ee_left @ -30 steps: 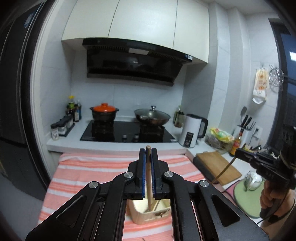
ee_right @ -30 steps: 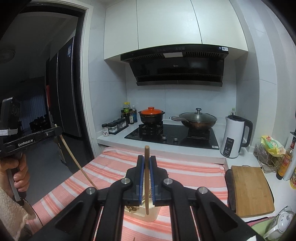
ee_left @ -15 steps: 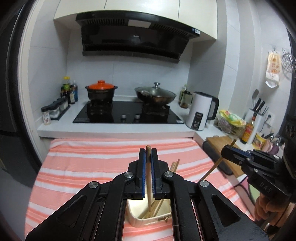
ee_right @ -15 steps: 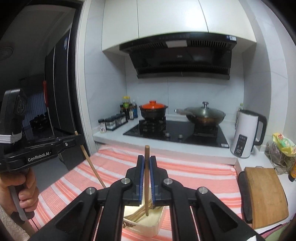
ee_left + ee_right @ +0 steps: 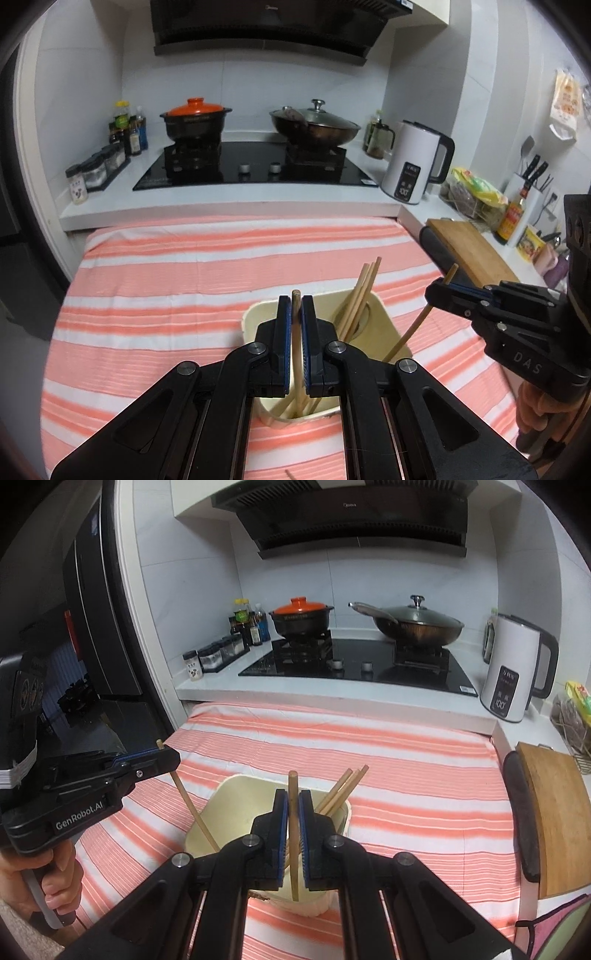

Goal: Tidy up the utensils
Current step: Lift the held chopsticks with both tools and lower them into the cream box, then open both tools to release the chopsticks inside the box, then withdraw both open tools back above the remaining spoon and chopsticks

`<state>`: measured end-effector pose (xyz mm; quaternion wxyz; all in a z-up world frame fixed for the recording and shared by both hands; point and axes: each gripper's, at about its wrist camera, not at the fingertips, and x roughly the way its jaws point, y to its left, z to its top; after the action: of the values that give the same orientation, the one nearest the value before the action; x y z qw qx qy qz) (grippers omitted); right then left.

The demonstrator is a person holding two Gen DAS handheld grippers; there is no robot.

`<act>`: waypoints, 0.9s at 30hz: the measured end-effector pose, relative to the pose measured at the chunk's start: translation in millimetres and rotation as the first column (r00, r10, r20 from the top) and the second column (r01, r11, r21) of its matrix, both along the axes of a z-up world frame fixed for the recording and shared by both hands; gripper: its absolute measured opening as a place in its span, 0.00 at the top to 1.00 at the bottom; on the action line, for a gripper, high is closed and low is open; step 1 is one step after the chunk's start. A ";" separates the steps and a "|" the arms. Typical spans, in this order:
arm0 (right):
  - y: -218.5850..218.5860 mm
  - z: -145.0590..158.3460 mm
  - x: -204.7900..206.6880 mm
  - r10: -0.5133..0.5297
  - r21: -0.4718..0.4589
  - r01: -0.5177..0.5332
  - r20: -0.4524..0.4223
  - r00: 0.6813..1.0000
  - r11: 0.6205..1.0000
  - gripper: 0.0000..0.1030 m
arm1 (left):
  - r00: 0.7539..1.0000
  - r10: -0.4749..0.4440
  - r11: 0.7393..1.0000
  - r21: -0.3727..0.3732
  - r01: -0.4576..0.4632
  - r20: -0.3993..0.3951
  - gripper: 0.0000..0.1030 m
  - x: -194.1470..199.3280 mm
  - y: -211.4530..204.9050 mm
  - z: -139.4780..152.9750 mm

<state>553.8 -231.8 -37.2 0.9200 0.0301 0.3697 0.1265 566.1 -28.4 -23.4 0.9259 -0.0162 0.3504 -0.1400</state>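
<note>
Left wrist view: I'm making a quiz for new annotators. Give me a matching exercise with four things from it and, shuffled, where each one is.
Things:
1. orange-lidded pot
2. white kettle
3. cutting board
4. loose chopsticks

Places:
A. on the counter at the striped cloth's right edge
B. standing in the cream holder
C. on the stove's left burner
D. on the counter right of the stove

Pairs: 1-C, 2-D, 3-A, 4-B
</note>
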 end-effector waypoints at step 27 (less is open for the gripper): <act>-1.1 -9.6 13.9 -0.023 -0.001 0.023 -0.014 1.000 1.000 0.71 | 1.000 0.009 1.000 0.004 -0.009 -0.002 0.43 3.6 -7.2 -8.7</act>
<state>567.7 -232.9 -46.7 0.9188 0.0347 0.3759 0.1156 569.7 -35.6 -32.1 0.9262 -0.0160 0.3517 -0.1352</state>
